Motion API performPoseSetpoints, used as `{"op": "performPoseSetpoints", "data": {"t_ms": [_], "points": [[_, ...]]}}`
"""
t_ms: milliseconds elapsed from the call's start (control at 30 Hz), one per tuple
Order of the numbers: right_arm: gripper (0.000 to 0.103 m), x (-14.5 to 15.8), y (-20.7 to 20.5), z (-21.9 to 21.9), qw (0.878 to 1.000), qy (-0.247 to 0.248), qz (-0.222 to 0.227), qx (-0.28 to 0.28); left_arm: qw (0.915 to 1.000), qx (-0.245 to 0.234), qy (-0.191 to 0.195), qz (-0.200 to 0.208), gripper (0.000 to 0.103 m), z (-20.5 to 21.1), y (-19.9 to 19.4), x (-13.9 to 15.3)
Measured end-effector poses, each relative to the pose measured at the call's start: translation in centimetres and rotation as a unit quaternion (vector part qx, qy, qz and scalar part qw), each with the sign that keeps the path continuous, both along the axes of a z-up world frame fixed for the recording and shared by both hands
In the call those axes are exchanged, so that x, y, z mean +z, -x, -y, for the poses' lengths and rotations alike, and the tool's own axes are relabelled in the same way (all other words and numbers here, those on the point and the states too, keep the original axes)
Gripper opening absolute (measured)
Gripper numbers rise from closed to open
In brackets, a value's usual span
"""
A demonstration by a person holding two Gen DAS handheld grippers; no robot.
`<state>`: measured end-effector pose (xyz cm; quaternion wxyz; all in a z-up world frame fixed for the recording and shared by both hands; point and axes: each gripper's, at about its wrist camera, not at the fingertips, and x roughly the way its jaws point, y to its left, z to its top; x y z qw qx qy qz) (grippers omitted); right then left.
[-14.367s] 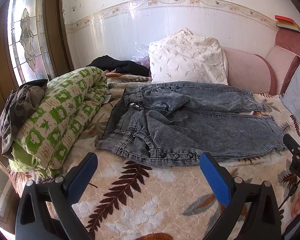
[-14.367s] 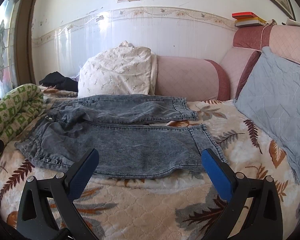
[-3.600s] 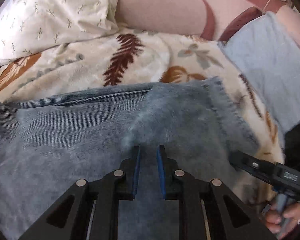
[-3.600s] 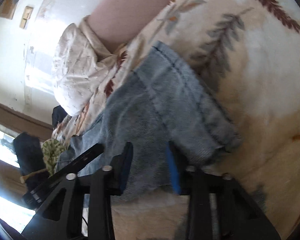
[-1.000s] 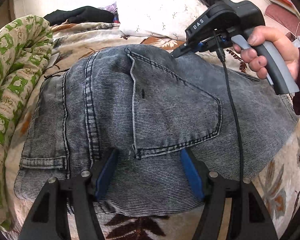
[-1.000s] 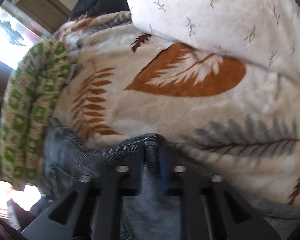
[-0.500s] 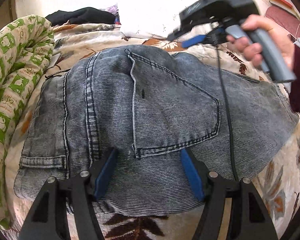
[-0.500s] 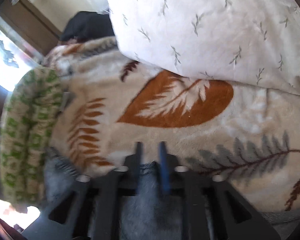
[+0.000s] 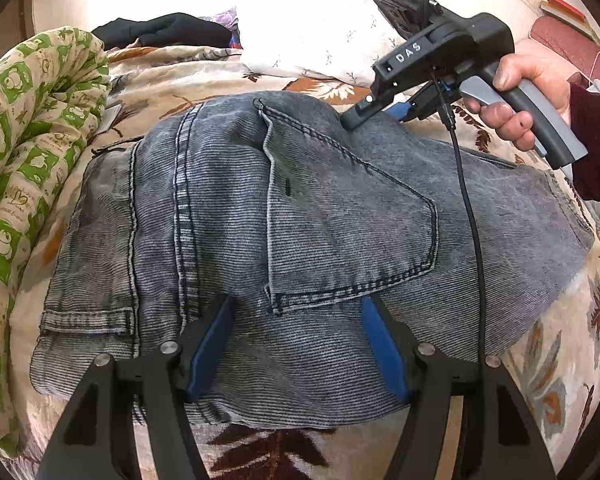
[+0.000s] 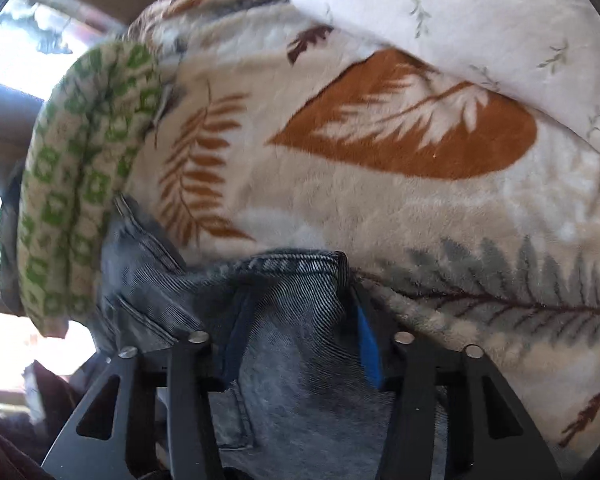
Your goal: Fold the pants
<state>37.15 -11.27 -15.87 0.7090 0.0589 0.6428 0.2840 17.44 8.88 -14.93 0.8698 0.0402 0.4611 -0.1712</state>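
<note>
The grey denim pants [image 9: 300,220] lie folded on the leaf-print blanket [image 9: 560,360], back pocket up. My left gripper [image 9: 296,312] is open just above the near edge of the pants, touching nothing. My right gripper [image 10: 296,316] is open at the far edge of the pants [image 10: 292,280], with the folded denim edge lying loose between its fingers. In the left wrist view the right gripper [image 9: 384,112] rests at the far edge of the pants, held by a hand.
A rolled green-and-cream quilt [image 9: 24,160] lies along the left of the pants. A white sprigged pillow [image 9: 332,40] sits behind, with dark clothes [image 9: 168,34] beside it. A pink sofa back [image 9: 572,40] is at the right.
My right gripper has opened and let go of the far edge of the pants, which now lies between its fingers. My left gripper has stayed open in the same spot.
</note>
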Motion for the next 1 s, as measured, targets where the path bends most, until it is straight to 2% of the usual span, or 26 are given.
{"op": "performPoseSetpoints", "data": {"t_ms": [67, 167, 267, 367, 400, 500, 633, 733, 800, 833, 867, 933, 1000], "points": [[0.021, 0.1, 0.1, 0.0, 1.0, 0.007, 0.007, 0.003, 1.0, 0.0, 0.0, 0.0, 0.069, 0.0, 0.0, 0.0], [0.016, 0.8, 1.1, -0.3, 0.999, 0.019, 0.038, 0.005, 1.0, 0.004, 0.003, 0.0, 0.069, 0.0, 0.1, 0.0], [0.014, 1.3, 2.1, -1.6, 0.995, 0.062, 0.079, 0.009, 0.9999, 0.009, -0.001, 0.006, 0.069, 0.1, 0.1, 0.1], [0.013, 2.1, 2.7, -3.0, 0.986, 0.119, 0.12, 0.009, 0.9999, 0.013, -0.002, 0.01, 0.069, 0.1, 0.1, 0.2], [0.012, 2.3, 2.8, -3.7, 0.979, 0.145, 0.144, 0.016, 0.9998, 0.014, -0.003, 0.014, 0.069, 0.1, 0.1, 0.2], [0.011, 1.4, 2.6, -4.2, 0.971, 0.176, 0.16, 0.018, 0.9997, 0.013, -0.006, 0.017, 0.069, 0.2, 0.2, 0.1], [0.011, 0.5, 1.8, -3.1, 0.976, 0.146, 0.16, -0.025, 0.9997, 0.012, -0.01, 0.021, 0.069, 0.1, 0.4, 0.2], [0.012, -0.1, 0.7, -1.6, 0.983, 0.108, 0.133, -0.071, 0.9995, 0.012, -0.015, 0.025, 0.07, 0.3, 0.5, 0.2], [0.013, -0.2, 0.6, -1.6, 0.983, 0.101, 0.125, -0.084, 0.9995, 0.01, -0.017, 0.026, 0.07, 0.2, 0.4, 0.1], [0.015, 0.0, 0.6, -1.6, 0.983, 0.101, 0.125, -0.087, 0.9995, 0.011, -0.017, 0.025, 0.07, 0.2, 0.5, 0.1], [0.025, 0.2, 0.7, -1.4, 0.983, 0.096, 0.121, -0.096, 0.9995, 0.011, -0.016, 0.024, 0.07, 0.2, 0.4, 0.1], [0.028, 1.4, 1.7, -0.9, 0.983, 0.083, 0.12, -0.111, 0.9994, 0.011, -0.018, 0.025, 0.07, 0.2, 0.5, 0.1], [0.03, 3.0, 2.9, -0.7, 0.978, 0.089, 0.144, -0.121, 0.9993, 0.013, -0.022, 0.028, 0.07, 0.3, 0.5, 0.1]]}}
